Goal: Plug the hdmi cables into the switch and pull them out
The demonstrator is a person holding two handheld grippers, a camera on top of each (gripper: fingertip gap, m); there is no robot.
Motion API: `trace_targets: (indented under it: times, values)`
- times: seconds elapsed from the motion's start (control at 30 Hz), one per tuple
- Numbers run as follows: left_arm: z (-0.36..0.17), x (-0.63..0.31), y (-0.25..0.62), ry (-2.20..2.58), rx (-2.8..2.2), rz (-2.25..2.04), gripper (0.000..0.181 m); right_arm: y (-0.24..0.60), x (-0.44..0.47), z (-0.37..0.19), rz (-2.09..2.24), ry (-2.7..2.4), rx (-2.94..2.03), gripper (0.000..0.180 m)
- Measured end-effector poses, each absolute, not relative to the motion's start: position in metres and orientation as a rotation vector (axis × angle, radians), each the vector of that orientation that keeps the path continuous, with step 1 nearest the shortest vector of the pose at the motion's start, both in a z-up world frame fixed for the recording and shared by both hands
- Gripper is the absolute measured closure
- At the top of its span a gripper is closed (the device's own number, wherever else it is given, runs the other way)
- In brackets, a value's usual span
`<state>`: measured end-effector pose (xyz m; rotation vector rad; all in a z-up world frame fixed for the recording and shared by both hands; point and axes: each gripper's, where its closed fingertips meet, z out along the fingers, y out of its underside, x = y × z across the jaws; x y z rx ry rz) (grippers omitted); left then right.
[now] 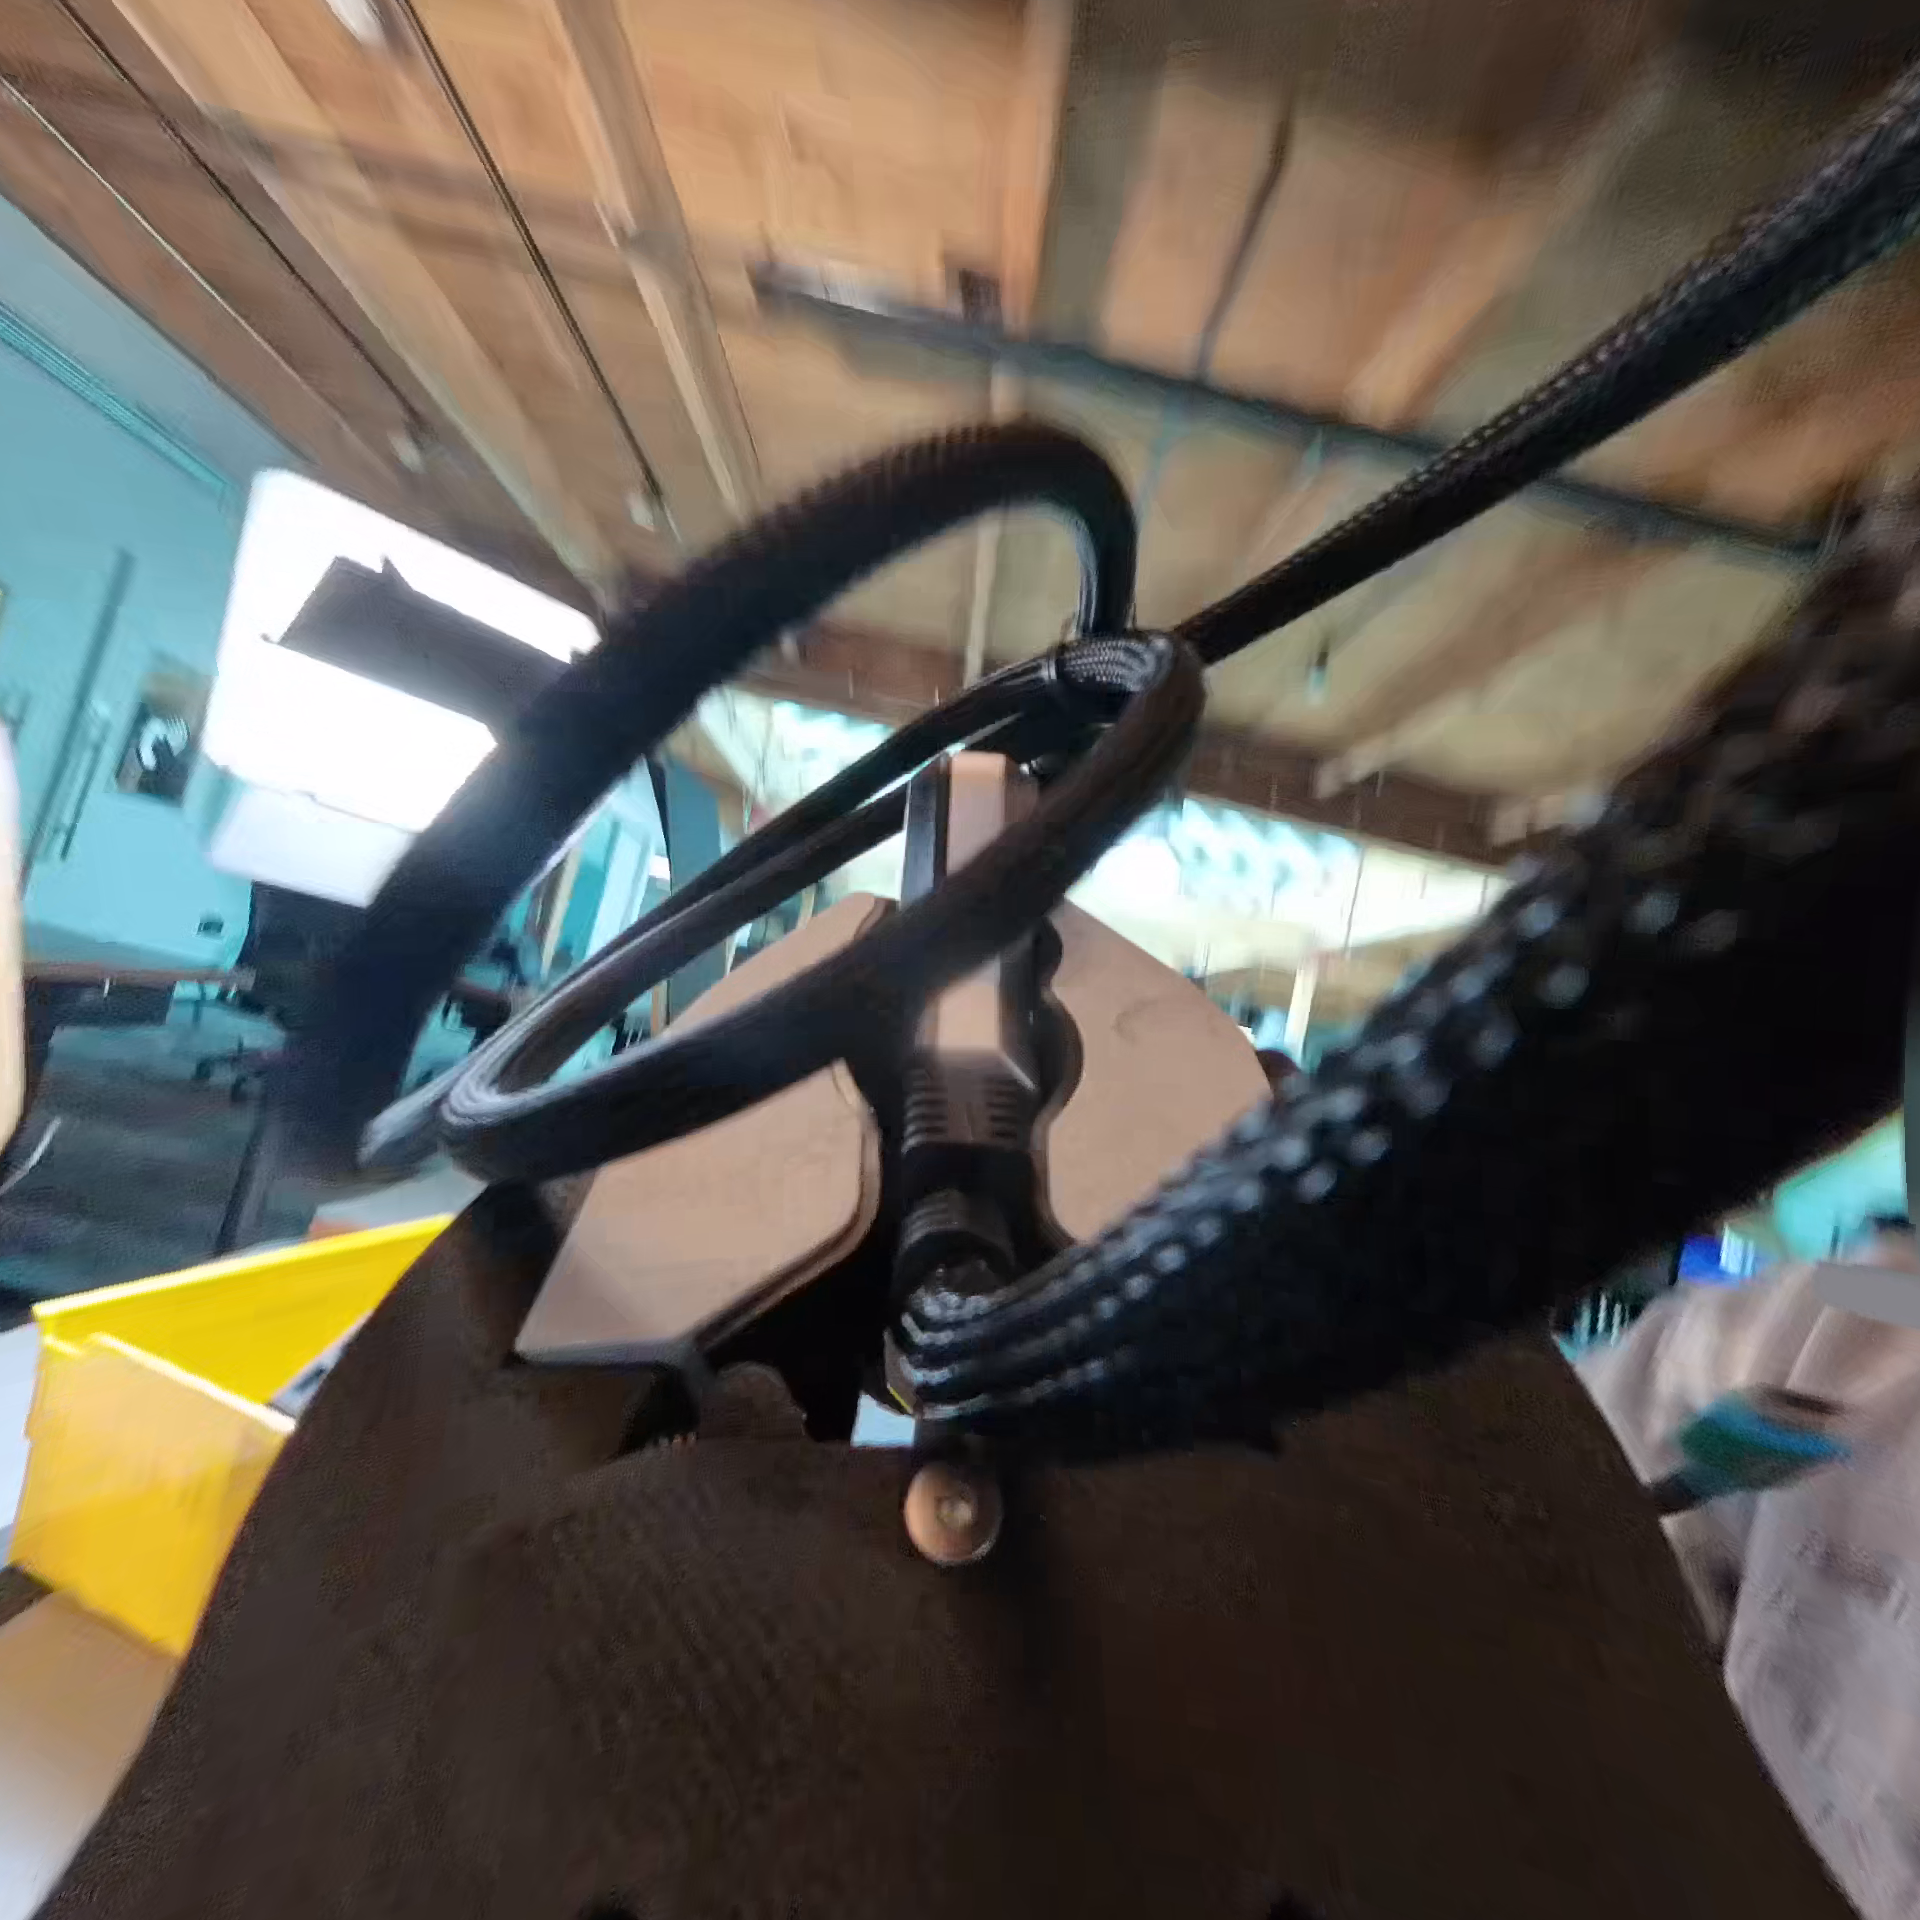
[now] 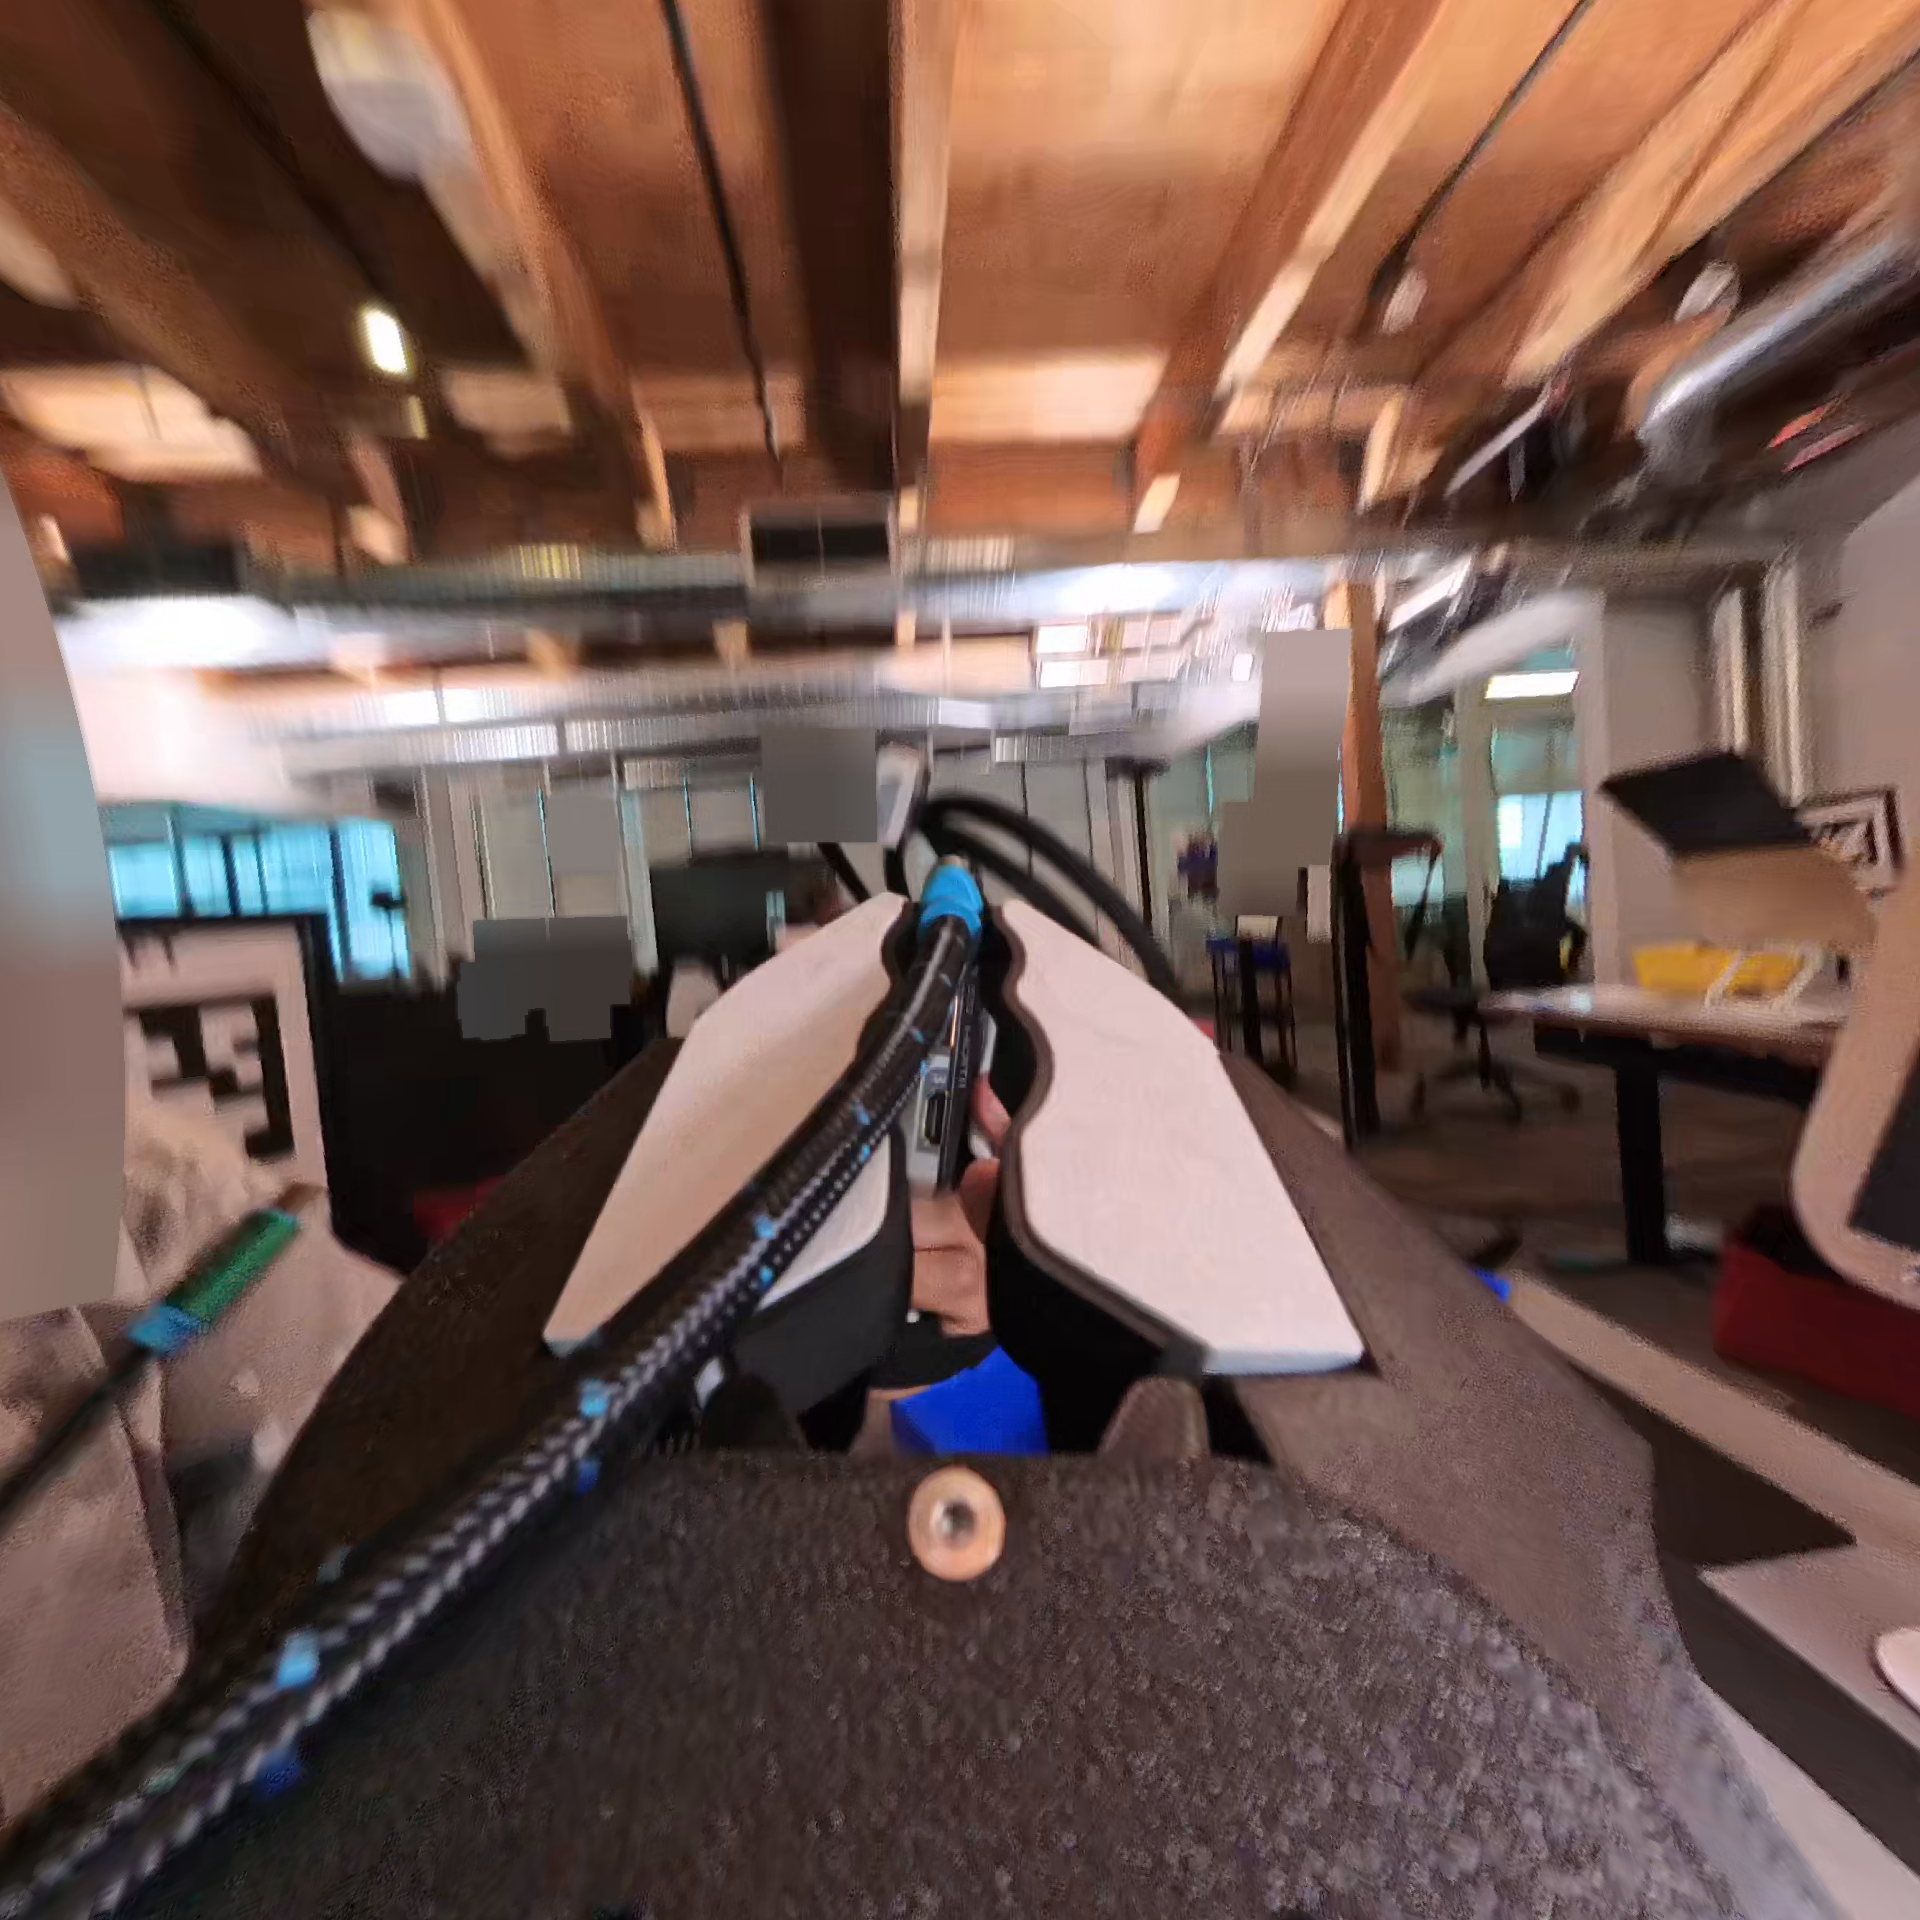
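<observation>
A: Left wrist view first. What has the left claw got?

B: A black plug pinched between its two pale fingers, nearly closed on it. The plug's cable bends off to the right, and a thinner cable loops in front. The camera tilts up at the wooden ceiling, so I judge the plug is held up in the air, clear of any surface, probably so it can be lined up with a port.

A: Is the switch in this view?

B: I can't see it here. Only a yellow bin low on the left.

A: The right wrist view, then.

B: There the right claw is almost closed on the switch, a thin dark box held edge-on with an empty port facing the camera. A blue plug sits at its far end, seemingly plugged in; its braided cable trails back down-left. Gripping the box by its flat sides would steady it against a push or pull.

A: And what does this view add?

B: The switch itself, the blue plug and the free port. It doesn't show the black plug. A hand shows behind the fingers.
</observation>
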<state>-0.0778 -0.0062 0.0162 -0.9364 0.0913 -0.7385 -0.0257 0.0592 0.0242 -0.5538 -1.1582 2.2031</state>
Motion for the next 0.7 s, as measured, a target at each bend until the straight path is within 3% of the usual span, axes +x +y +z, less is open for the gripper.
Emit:
trace_targets:
  times: [0.07,0.33,0.7]
  values:
    - [0.031,-0.118,-0.037,0.053,-0.889,-0.651,0.155,0.089,-0.007,0.031,2.070,-1.142,-0.563,0.169]
    - [0.041,-0.115,-0.046,0.099,-1.080,-0.493,0.158,0.129,-0.017,0.019,1.778,-1.234,-0.905,0.169]
    - [0.034,-0.140,-0.046,0.016,-1.146,-0.451,0.157,0.276,-0.016,-0.117,1.000,-1.567,-2.096,0.169]
